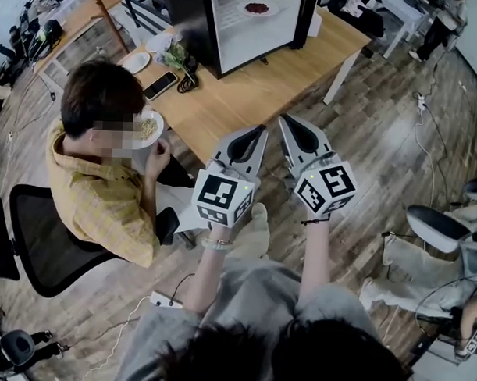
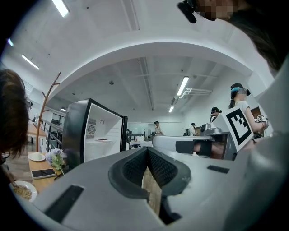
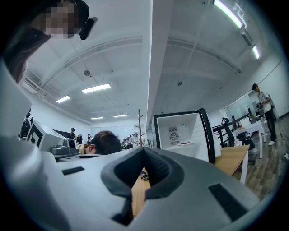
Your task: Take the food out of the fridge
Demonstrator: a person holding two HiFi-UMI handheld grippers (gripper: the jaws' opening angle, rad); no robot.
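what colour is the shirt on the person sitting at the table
Mustard yellow shirt, clearest in the head view.

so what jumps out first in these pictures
The left gripper and right gripper, both shut, fill the head view's middle, aimed at an open fridge on the table, a plate of food on its shelf. Left of them, a seated person in a yellow shirt leans over a bowl.

1. This is an open-plan office or lab workspace. A wooden table [image 1: 257, 93], white desks [image 1: 401, 16] and a black office chair [image 1: 34, 241] stand on wood-look flooring.
2. Ceiling strip lights [image 2: 183, 85] run over a wide hall, where people [image 2: 156, 127] stand far off.
3. Cables [image 1: 424, 130] trail across the floor, and a small fridge [image 1: 193, 28] sits on the table.
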